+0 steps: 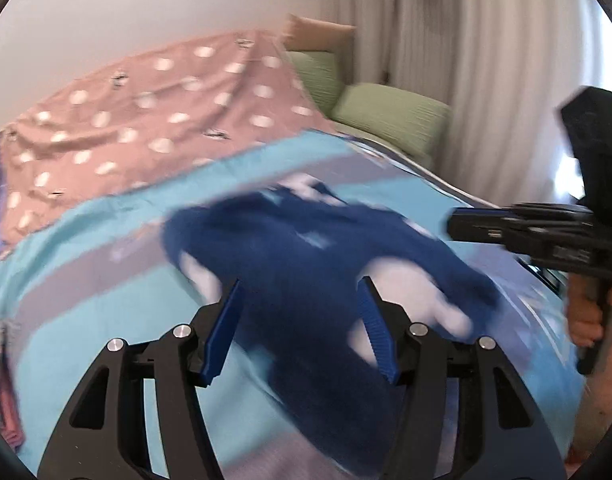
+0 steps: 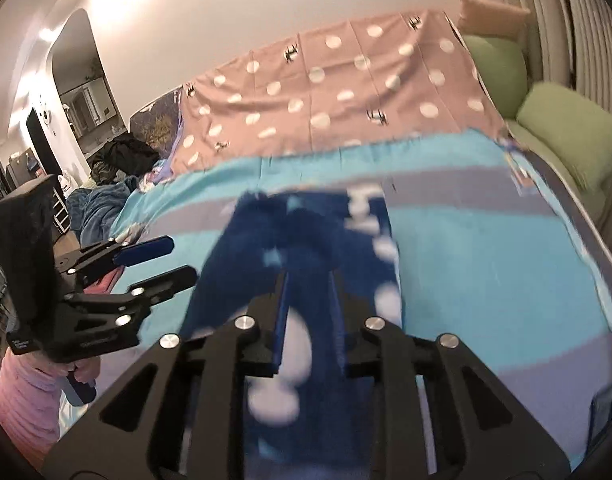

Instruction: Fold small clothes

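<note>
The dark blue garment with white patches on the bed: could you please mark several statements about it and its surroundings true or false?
1. The dark blue garment with white patches lies on a turquoise and grey striped bedspread. True.
2. The left gripper is clamped shut. False: its jaws stand apart.
3. A pink sheet with white dots lies beyond the garment. True.
4. The cushions by the curtain are red. False: they are green.

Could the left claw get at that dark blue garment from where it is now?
Probably yes. The left claw stands open right over the dark blue garment, which lies on the striped bedspread with nothing between them.
</note>
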`<action>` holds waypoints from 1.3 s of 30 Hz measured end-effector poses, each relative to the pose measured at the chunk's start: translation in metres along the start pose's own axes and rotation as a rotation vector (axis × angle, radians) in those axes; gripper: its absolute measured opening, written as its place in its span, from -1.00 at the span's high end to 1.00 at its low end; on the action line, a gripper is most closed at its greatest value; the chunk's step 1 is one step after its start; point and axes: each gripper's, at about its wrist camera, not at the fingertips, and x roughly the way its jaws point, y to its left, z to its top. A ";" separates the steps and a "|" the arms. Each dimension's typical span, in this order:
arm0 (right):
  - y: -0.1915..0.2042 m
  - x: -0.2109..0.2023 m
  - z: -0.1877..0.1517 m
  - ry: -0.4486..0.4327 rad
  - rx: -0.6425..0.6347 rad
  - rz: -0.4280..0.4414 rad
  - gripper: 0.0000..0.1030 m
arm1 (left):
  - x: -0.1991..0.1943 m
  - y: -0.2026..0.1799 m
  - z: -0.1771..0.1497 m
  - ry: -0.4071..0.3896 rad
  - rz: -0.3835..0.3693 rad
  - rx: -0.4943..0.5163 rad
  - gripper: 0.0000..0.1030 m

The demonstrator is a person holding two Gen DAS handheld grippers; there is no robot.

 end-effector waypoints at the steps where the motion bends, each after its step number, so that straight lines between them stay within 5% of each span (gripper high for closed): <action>1: 0.002 0.007 0.006 0.000 -0.002 0.004 0.56 | 0.009 0.009 0.009 0.004 0.017 -0.025 -0.14; 4: 0.000 0.053 0.005 0.094 -0.017 -0.039 0.35 | 0.045 0.033 0.019 0.047 0.009 -0.122 -0.14; 6: -0.009 0.107 -0.024 0.241 -0.025 -0.105 0.33 | 0.087 0.045 0.007 0.160 -0.011 -0.163 -0.21; 8: -0.010 0.106 -0.035 0.174 -0.043 -0.117 0.33 | 0.117 0.046 -0.012 0.182 -0.005 -0.150 -0.51; 11: -0.005 0.095 -0.033 0.178 -0.045 -0.123 0.33 | 0.130 0.080 -0.031 0.197 -0.194 -0.420 -0.64; 12: -0.005 0.093 -0.033 0.172 -0.053 -0.114 0.32 | 0.131 0.084 -0.035 0.191 -0.213 -0.432 -0.68; 15: -0.020 0.071 -0.033 0.142 0.061 -0.051 0.20 | 0.126 0.079 -0.033 0.178 -0.170 -0.406 -0.71; 17: -0.029 0.038 -0.038 0.096 0.165 0.000 -0.16 | 0.119 0.069 -0.027 0.161 -0.095 -0.349 -0.71; 20: -0.038 -0.021 -0.058 0.032 0.251 0.033 -0.46 | 0.113 0.062 -0.026 0.154 -0.038 -0.309 -0.71; 23: -0.057 -0.046 -0.098 0.102 0.439 0.129 -0.59 | 0.113 0.064 -0.029 0.164 -0.042 -0.339 -0.71; 26: -0.070 -0.039 -0.139 0.239 0.666 0.226 -0.62 | 0.112 0.066 -0.030 0.164 -0.031 -0.361 -0.71; 30: -0.074 -0.028 -0.160 0.232 0.850 0.280 -0.78 | 0.108 0.061 -0.030 0.168 0.022 -0.355 -0.71; 39: -0.073 0.021 -0.140 0.202 0.969 0.261 -0.96 | 0.101 0.054 -0.029 0.170 0.071 -0.332 -0.71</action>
